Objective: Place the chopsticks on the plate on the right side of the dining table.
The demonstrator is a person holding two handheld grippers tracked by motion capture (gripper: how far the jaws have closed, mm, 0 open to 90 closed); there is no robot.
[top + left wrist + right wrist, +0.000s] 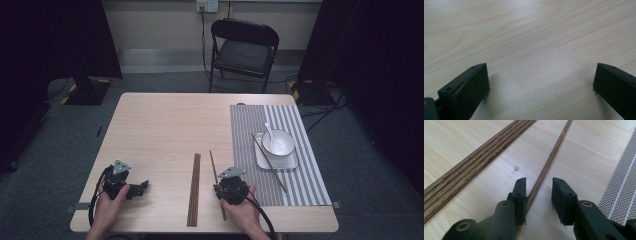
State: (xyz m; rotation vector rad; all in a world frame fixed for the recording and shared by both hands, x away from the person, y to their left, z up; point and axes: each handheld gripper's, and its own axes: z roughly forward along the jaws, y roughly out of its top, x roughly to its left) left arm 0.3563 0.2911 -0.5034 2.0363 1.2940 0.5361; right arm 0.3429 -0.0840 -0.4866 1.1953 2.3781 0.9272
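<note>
Looks like the step in hand is picking up the loose chopstick (549,162) that lies on the bare wood between the bundle of chopsticks (193,190) and the striped placemat (295,190). The right hand-held gripper (539,183) sits low over it with the jaws drawn in fairly narrow, the stick running up between them. From its own view the stick hugs the left jaw while there's a clear gap to the other one, so I'd say it's not clamped yet. Hard to be sure, since the stick dips under the jaw there.

Next move, I reckon: close the rest of the way so both pads bite the stick, then lift it level. It's thin and lies flat on the wood, so the pads need to get right down to the surface or it'll just roll away.

The left hand-held gripper (125,186) rests near the bench's front left corner, jaws wide apart, nothing but wood grain between them.

Over on the placemat there's a white bowl (276,143) with a spoon (270,132) in it, sitting on a small tray (292,162), and another chopstick (272,165) laid slantwise beside it.

The bench (165,125) is pale wood, standing on grey carpet. Behind it there's a black folding chair (243,50) against a light wall, with dark curtains on both sides.
</note>
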